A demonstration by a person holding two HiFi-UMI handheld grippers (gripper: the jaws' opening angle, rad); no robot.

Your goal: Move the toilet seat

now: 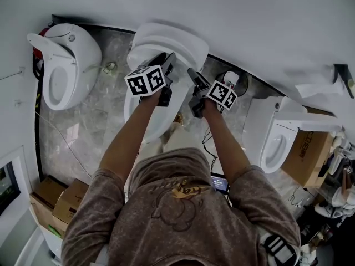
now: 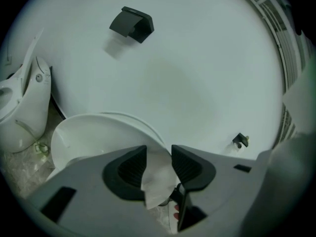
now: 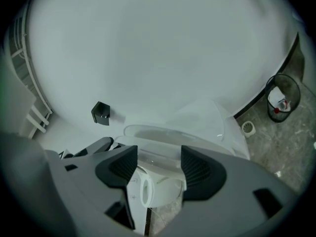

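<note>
**Left tongs on seat edge, right tongs free**

Middle toilet (image 1: 145, 118) backs onto the white wall (image 1: 249, 15), w/ other toilets either side. Its toilet seat (image 1: 180, 46) is tipped up toward the wall. Left tongs (image 2: 159, 157) pinch the seat's white edge btwn the pads. Right tongs (image 3: 159, 164) are spread just beside, gripping nothing. Seat is prob. stiff moulded plastic: light-ish, glossy so slippery, hinged at the back & apt to slam. Best hold: side rim away from the hinge, pads flat.

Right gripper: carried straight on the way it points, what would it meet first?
Most likely the raised toilet seat: its edge sits just ahead, in line with the gap between the open jaws of the right gripper. How near is unclear; the white wall stands behind it.
</note>
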